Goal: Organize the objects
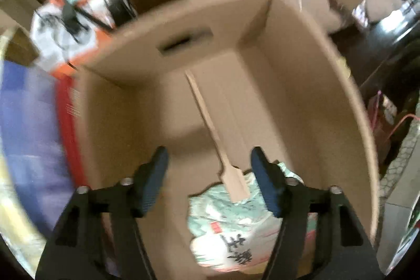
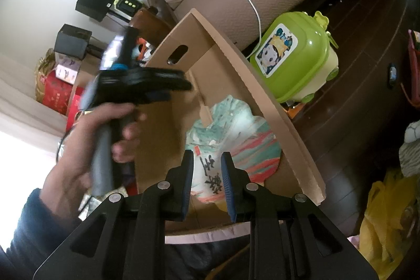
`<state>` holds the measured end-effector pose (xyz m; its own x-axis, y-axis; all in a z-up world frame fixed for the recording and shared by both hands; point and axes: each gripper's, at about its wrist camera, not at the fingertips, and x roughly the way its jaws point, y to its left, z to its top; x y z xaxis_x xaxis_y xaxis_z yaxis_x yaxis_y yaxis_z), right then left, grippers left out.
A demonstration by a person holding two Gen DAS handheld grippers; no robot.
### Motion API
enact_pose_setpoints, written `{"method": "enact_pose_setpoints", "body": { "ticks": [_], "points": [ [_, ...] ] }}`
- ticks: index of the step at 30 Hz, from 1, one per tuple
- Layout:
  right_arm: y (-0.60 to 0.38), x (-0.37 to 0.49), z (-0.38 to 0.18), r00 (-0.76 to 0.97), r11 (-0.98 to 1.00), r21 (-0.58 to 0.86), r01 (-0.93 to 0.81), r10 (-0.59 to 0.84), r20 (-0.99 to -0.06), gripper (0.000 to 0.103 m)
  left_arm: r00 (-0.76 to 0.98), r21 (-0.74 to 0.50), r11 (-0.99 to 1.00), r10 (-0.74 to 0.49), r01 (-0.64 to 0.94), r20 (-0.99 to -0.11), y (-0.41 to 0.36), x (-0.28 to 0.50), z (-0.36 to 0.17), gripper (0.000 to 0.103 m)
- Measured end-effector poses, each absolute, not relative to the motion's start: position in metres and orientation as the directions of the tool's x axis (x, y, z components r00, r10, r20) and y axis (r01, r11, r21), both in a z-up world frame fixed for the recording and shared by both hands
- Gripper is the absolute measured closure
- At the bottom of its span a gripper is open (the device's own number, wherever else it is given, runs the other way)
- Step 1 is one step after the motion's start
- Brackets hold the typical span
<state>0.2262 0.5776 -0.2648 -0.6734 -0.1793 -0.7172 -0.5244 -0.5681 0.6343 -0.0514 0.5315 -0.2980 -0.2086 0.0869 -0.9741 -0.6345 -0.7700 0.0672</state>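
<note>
A painted paper fan [image 1: 231, 222] with a flat wooden handle [image 1: 210, 127] lies on the bottom of the open cardboard box [image 1: 302, 75], near the corner closest to the person; the handle points toward the far wall with the hand slot.

The left claw [image 1: 208, 175] hangs above the box and points steeply down. Its jaws stand wide apart and nothing is between them; the fan is below it and is not touched. From the right wrist view, the person's hand [image 2: 86, 148] holds this tool by its grey grip over the left side of the box.

The right claw [image 2: 207, 176] hovers at the near edge of the box. Its jaws are nearly closed, with only a narrow gap, and they hold nothing.

I judge the fan to be very light and rather fragile. The paper face looks soft and would crease or tear under a pinch. The handle seems stiff and thin, so it is the better place to take hold, close to where it meets the face. A green toy case [image 2: 296, 54] stands on the dark floor [image 2: 367, 70] beside the box.
</note>
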Motion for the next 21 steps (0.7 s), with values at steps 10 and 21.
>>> {"method": "enact_pose_setpoints", "body": {
  "ticks": [10,21],
  "points": [
    [0.573,0.219,-0.263,-0.661,-0.593,0.613,-0.523,-0.172,-0.731,0.081,-0.409,-0.058,-0.882,0.274,-0.468,-0.871,0.369,-0.086,-0.158,0.03],
    [0.567,0.208,-0.256,-0.655,-0.625,0.592,-0.51,-0.164,-0.738,0.081,-0.551,0.029,-0.977,0.094,-0.211,-0.829,0.139,-0.095,-0.104,0.026]
  ]
}}
